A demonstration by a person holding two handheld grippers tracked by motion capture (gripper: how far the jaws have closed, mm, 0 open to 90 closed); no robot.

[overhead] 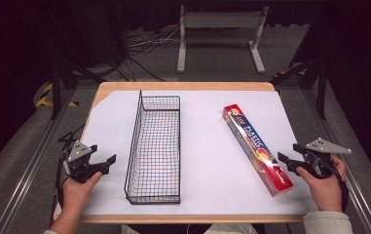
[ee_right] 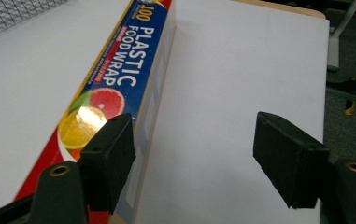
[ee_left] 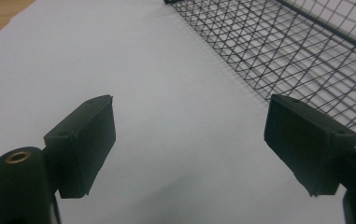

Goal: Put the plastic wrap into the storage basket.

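L gripper [overhead: 106, 153] jaws released by wire basket [overhead: 155, 146]; R gripper [overhead: 290, 152] jaws released, seemingly just off wrap box [overhead: 256, 147].

The left hand [overhead: 78, 187] comes in from the bottom left and holds the black two-jaw left tool [overhead: 101, 159] low over the surface, its jaws spread wide and holding nothing. The right hand [overhead: 325, 184] comes in from the bottom right with the matching black right tool [overhead: 290, 156], jaws likewise wide apart and empty, pointing inward toward the left.
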